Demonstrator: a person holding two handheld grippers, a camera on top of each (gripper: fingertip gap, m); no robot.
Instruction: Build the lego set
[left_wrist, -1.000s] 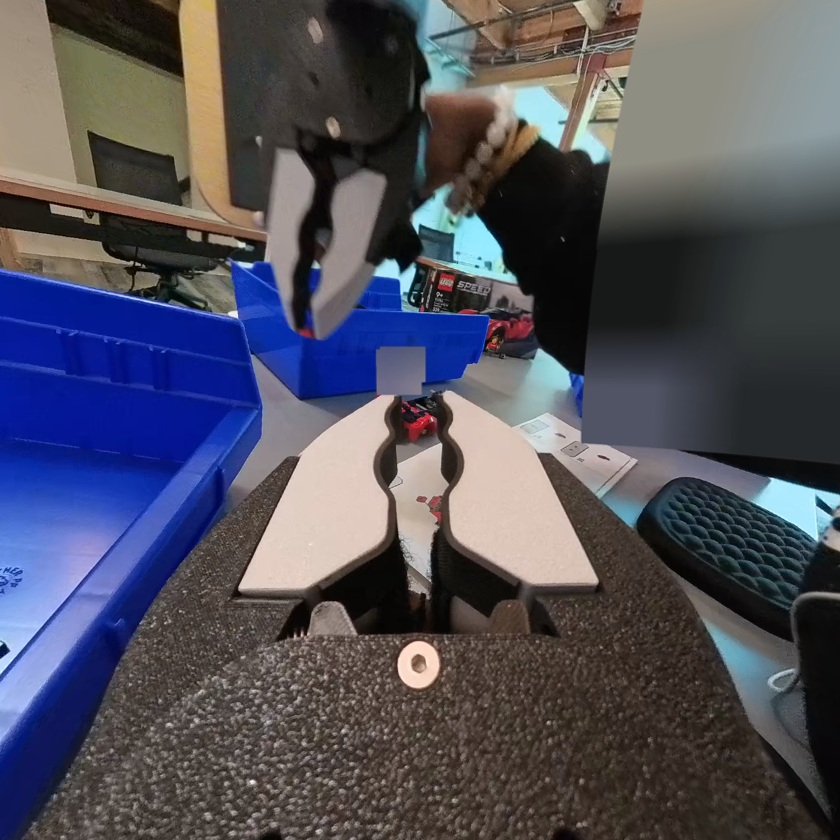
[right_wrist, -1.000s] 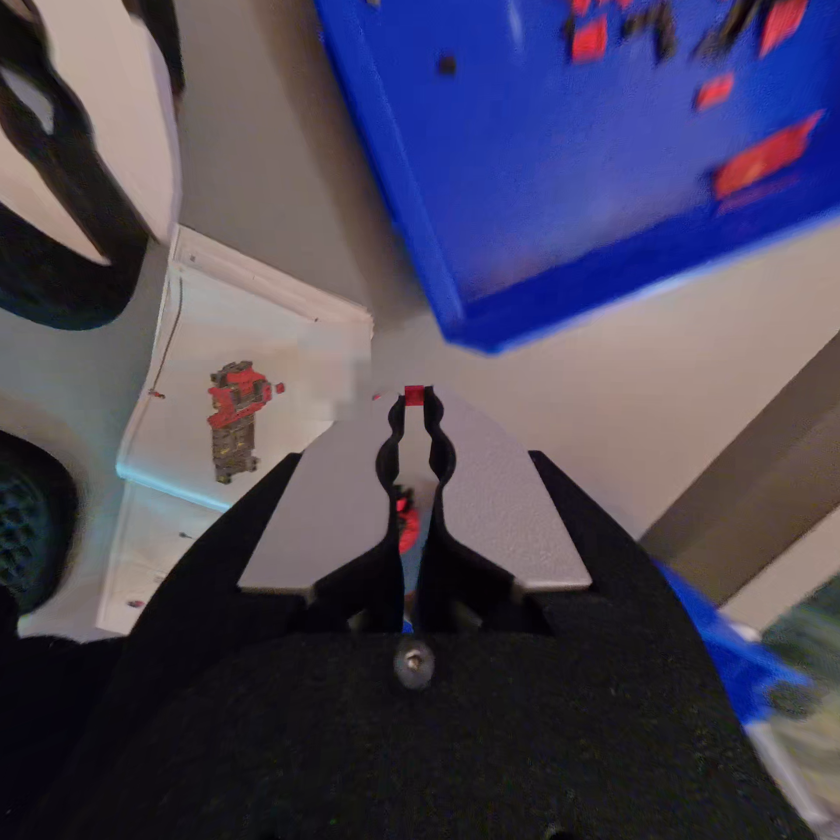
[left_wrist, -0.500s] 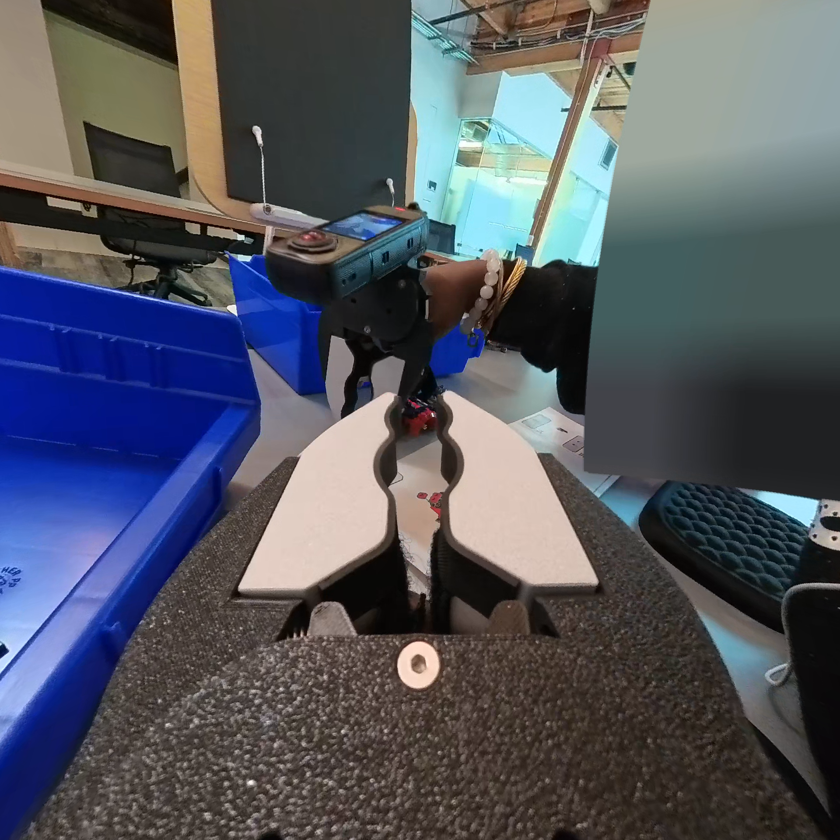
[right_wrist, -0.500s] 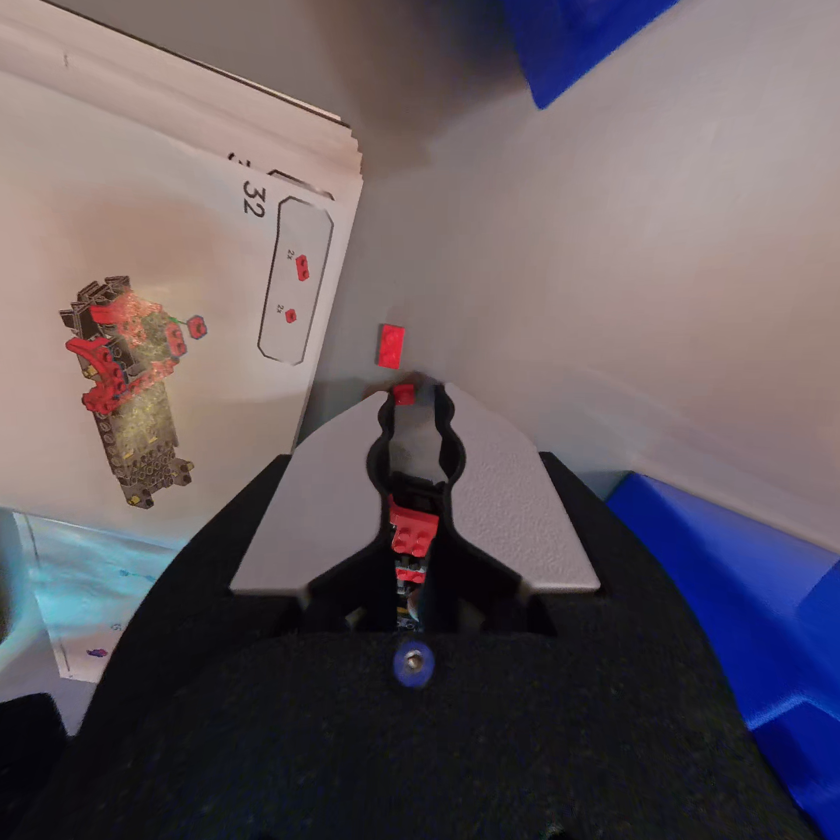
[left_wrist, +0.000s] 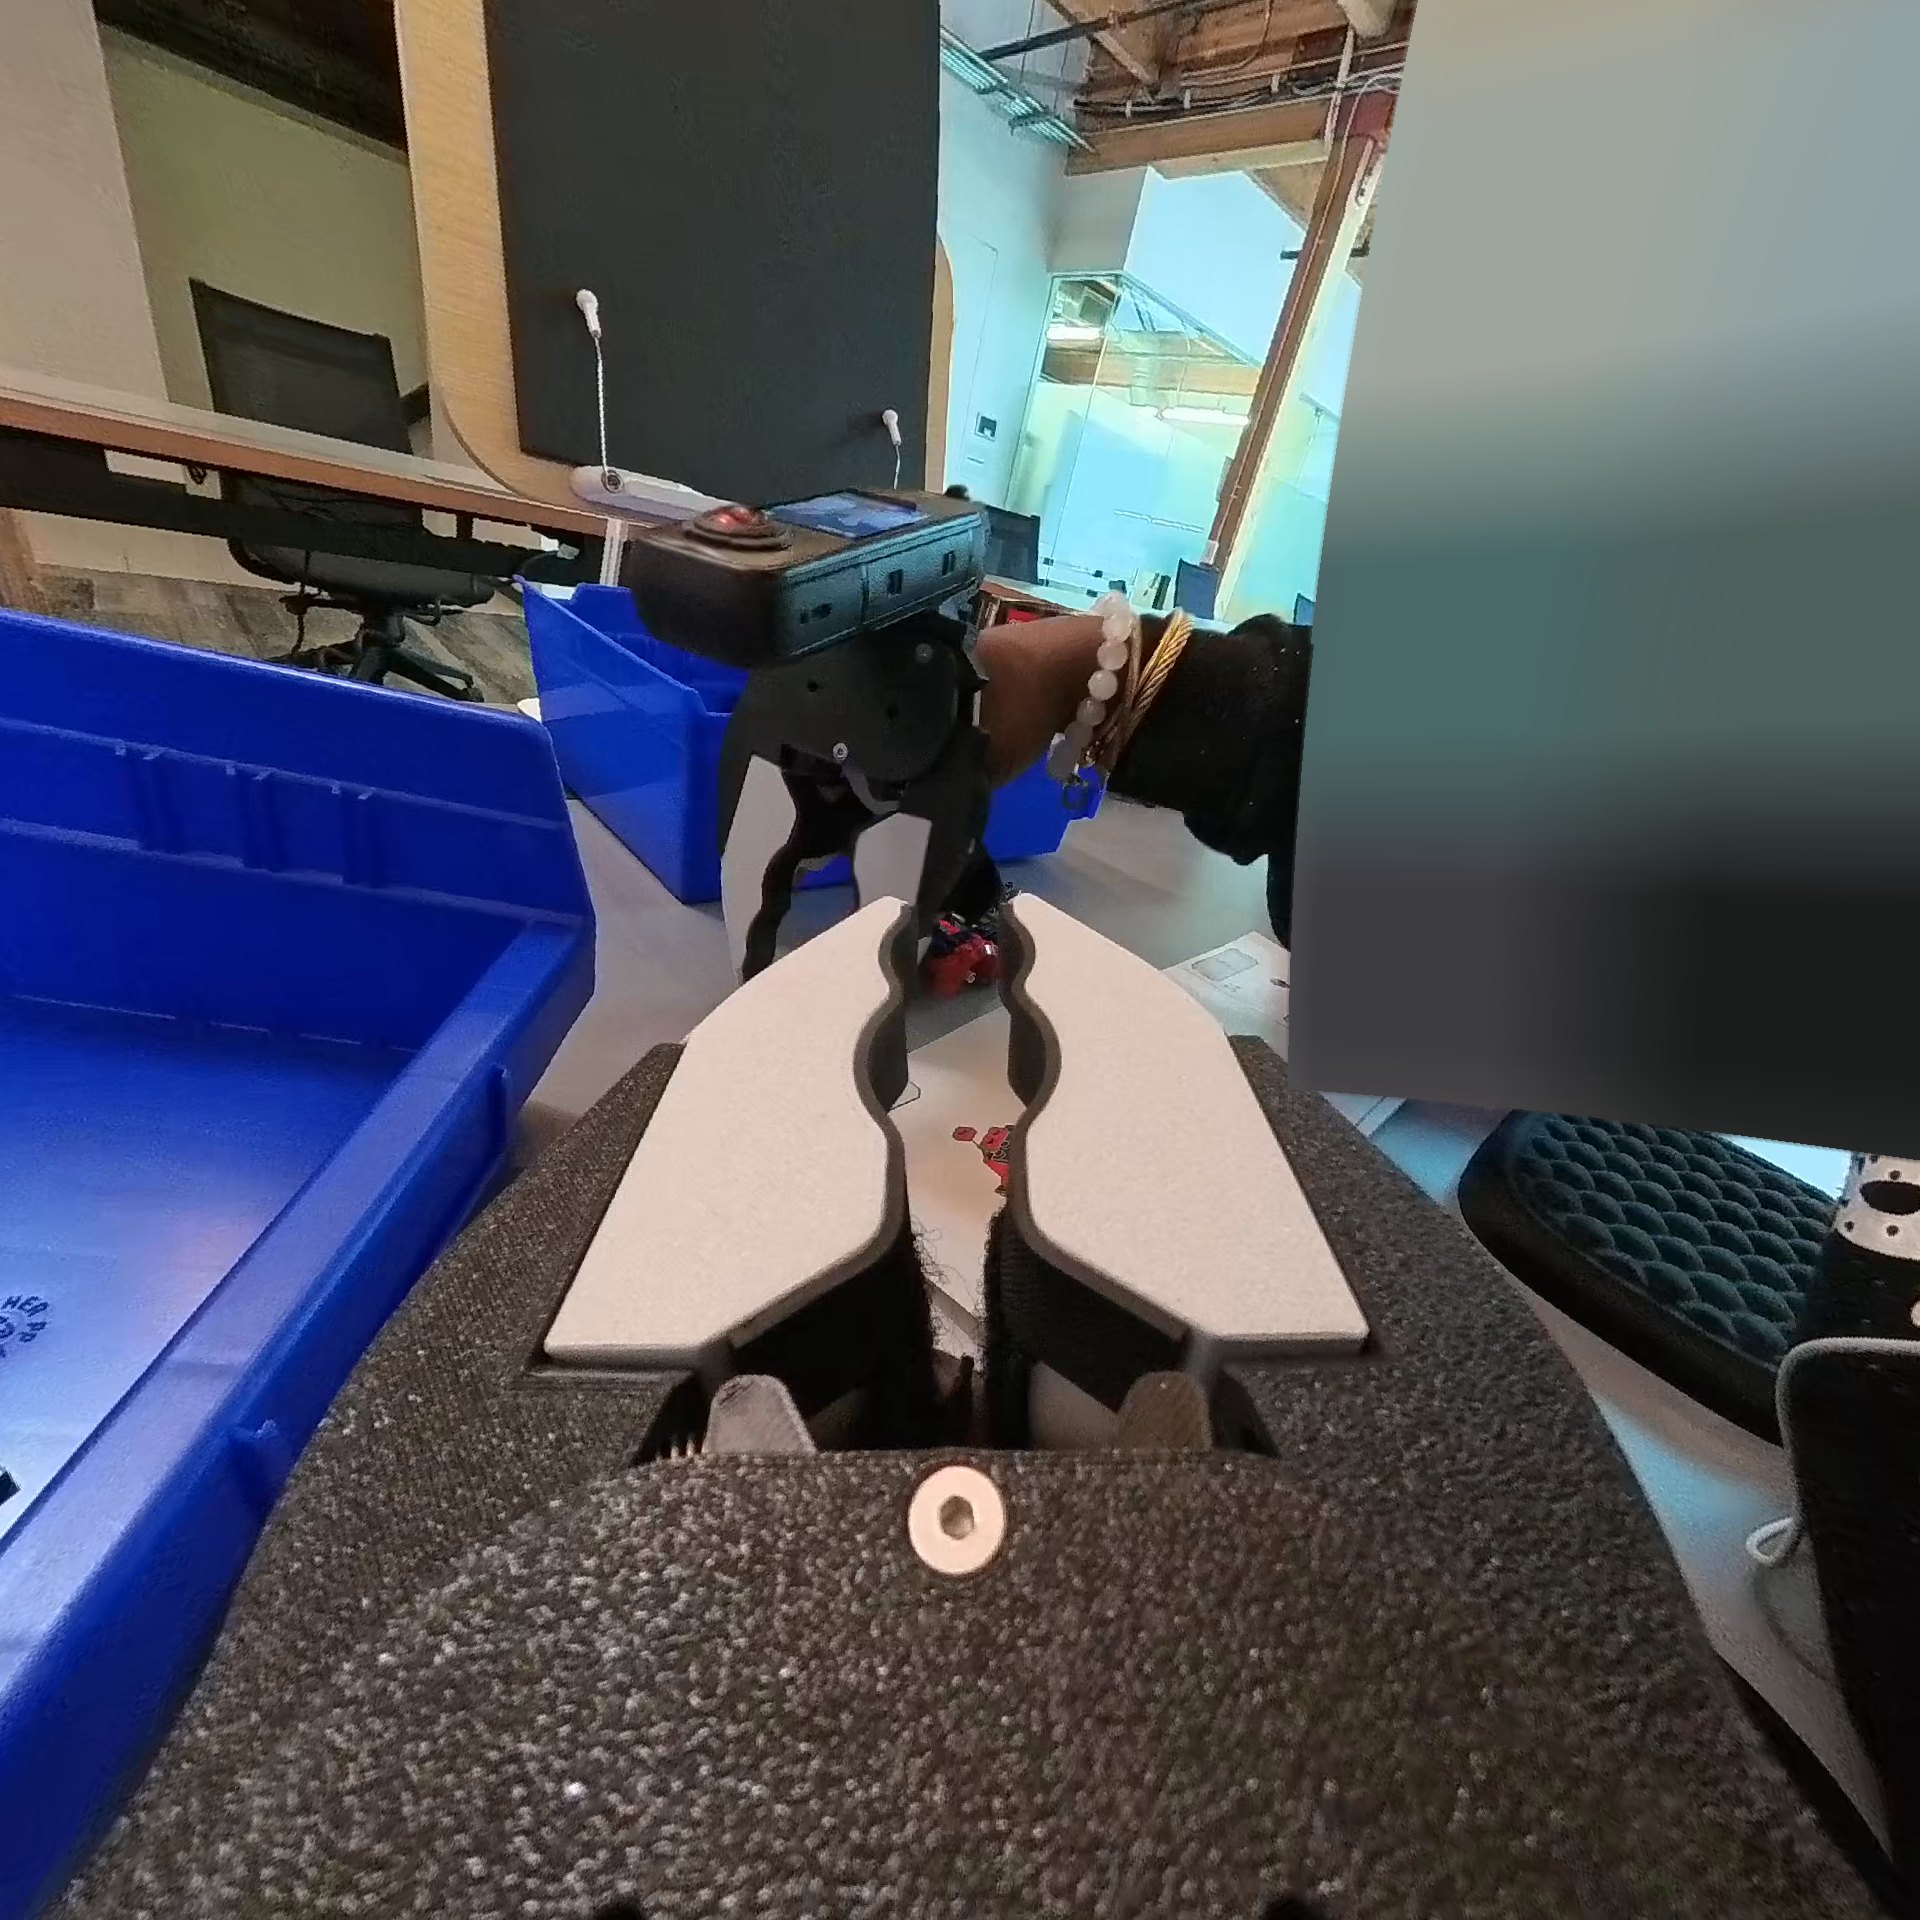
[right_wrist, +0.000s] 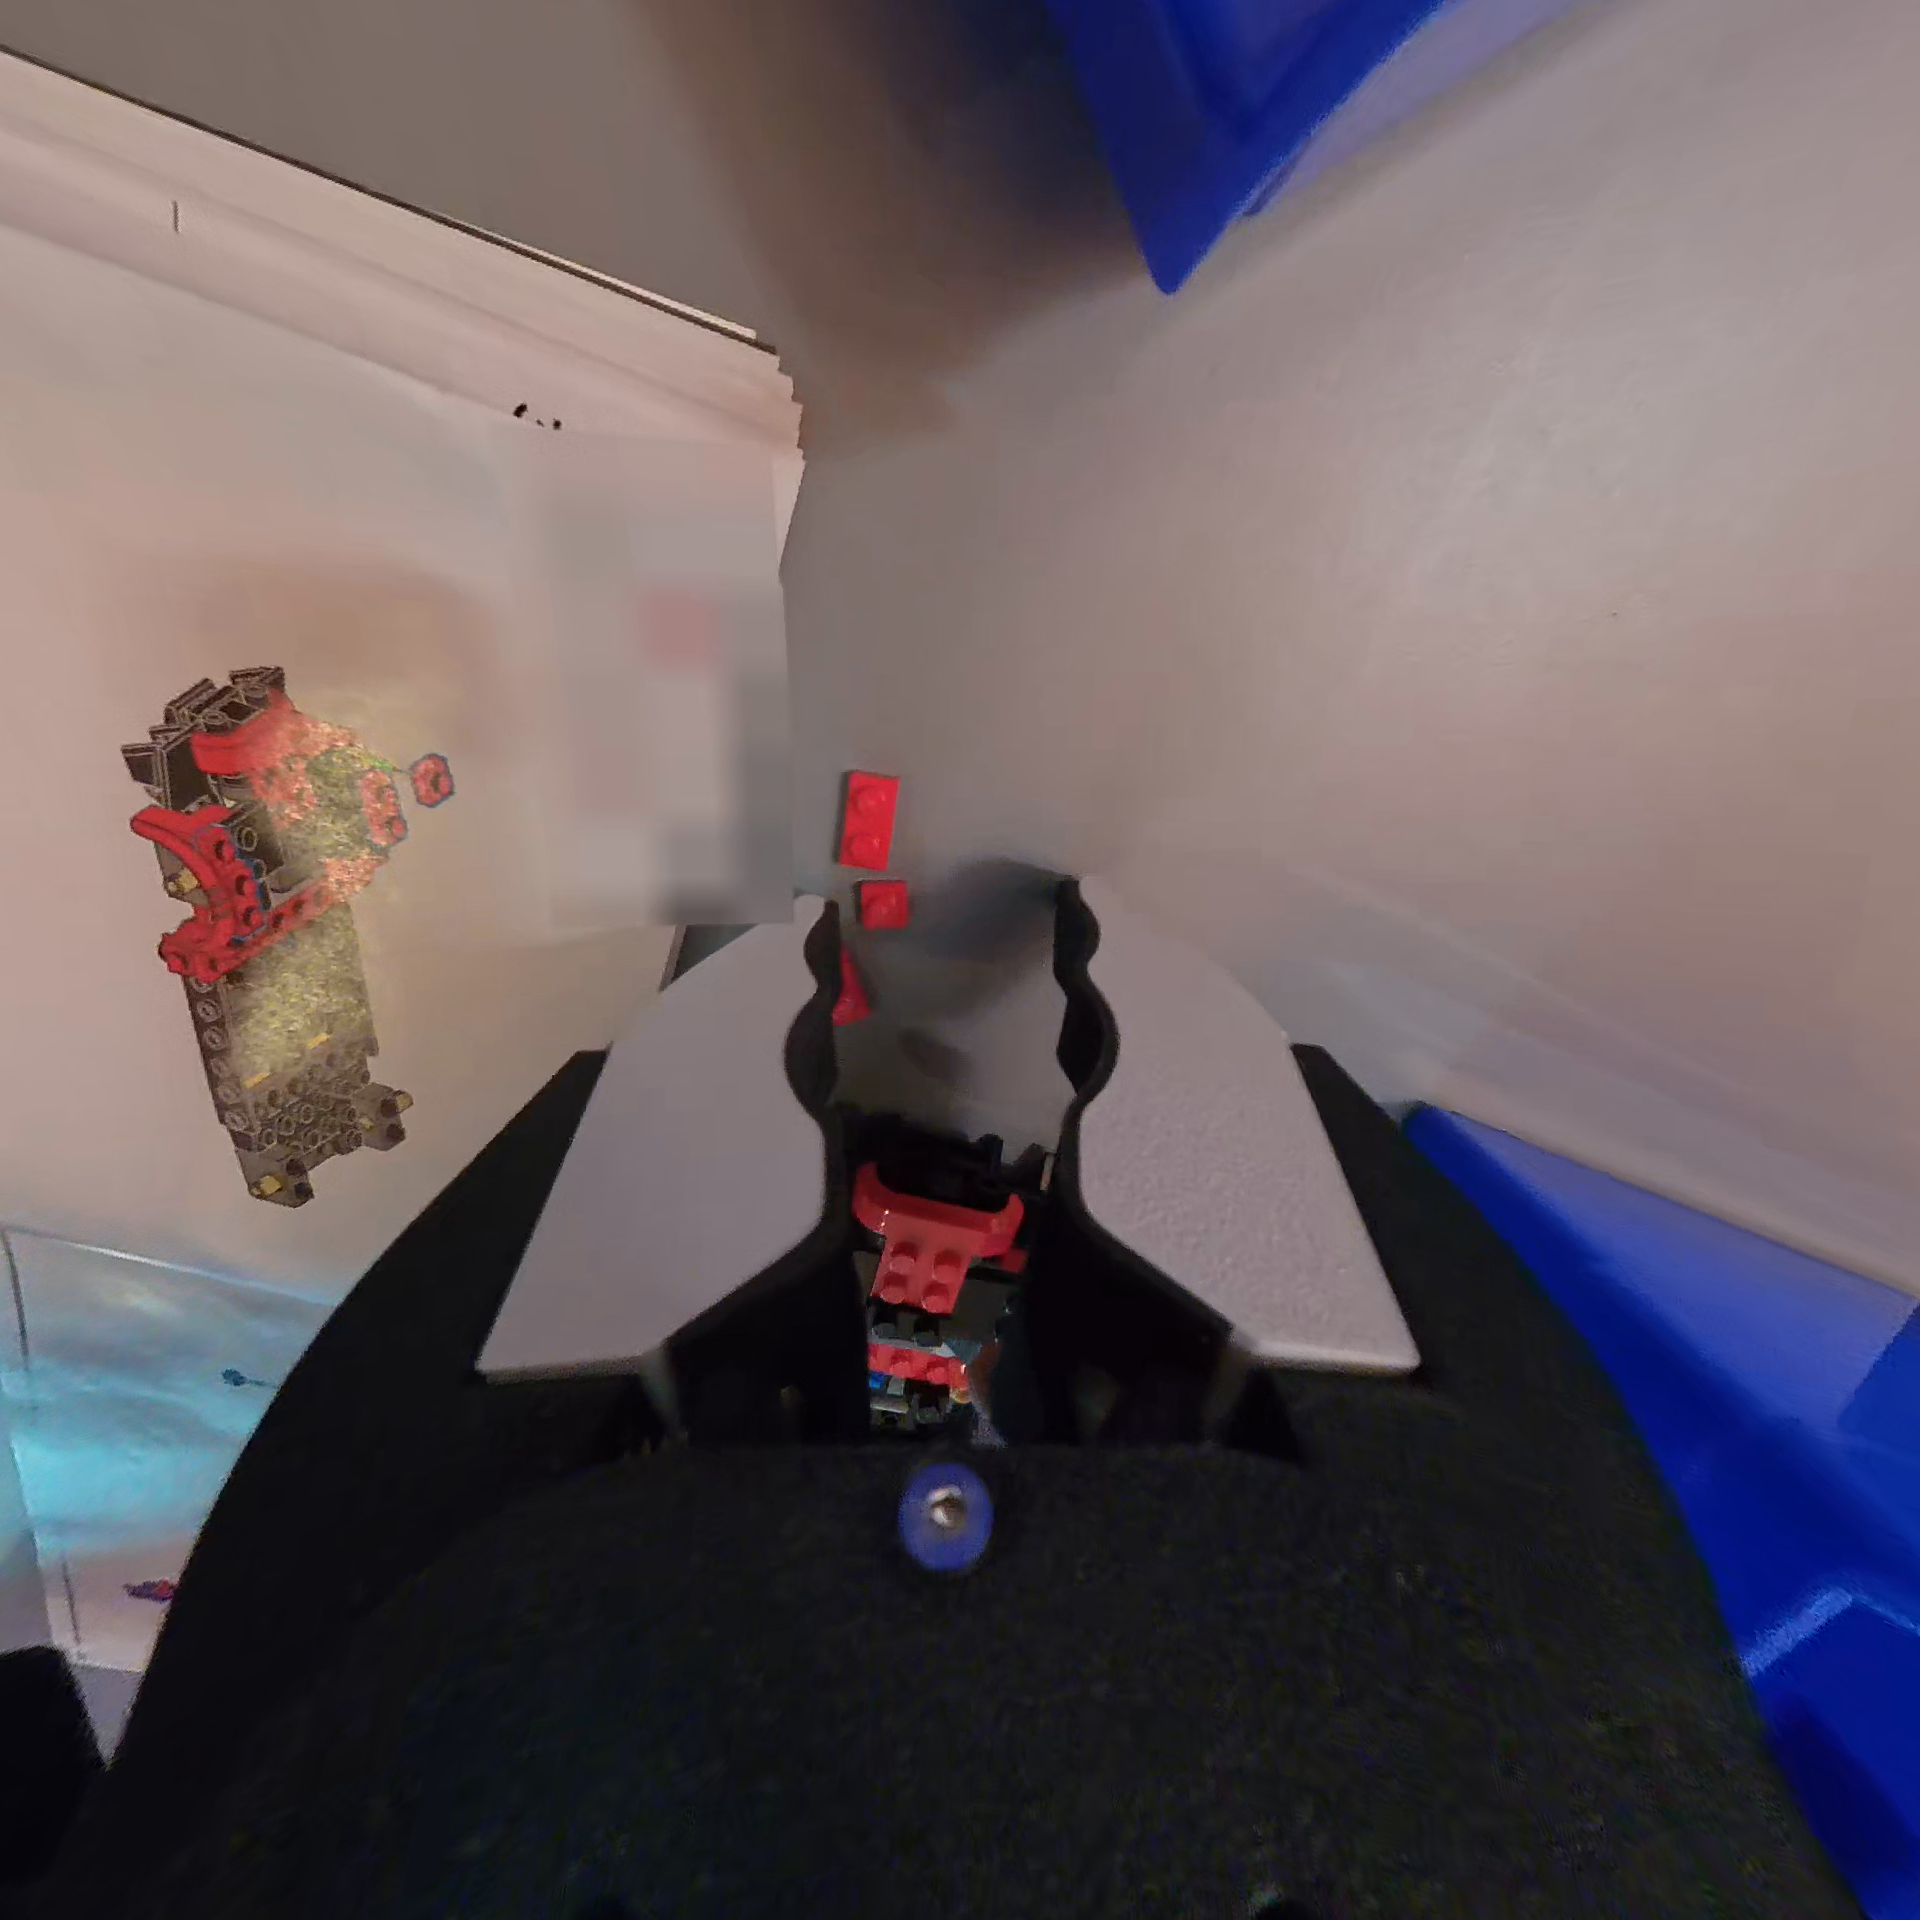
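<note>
1. The half-built red and black lego car (right_wrist: 935, 1273) sat on the grey bench (right_wrist: 1351, 675), below the right tool (right_wrist: 945, 914), whose jaws were spread wide and empty.
2. Two small loose red plates (right_wrist: 871, 821) lay just ahead, beside the open white instruction booklet (right_wrist: 312, 520).
3. The left tool (left_wrist: 951, 920) was narrowly open, holding nothing.
4. Risk, I reckon: those tiny flat plates could skid or flip when pinched.

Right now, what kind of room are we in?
Probably an open office used as a work space: a rolling office chair at a long desk, glass-walled rooms behind, and blue parts bins on the grey table.
</note>
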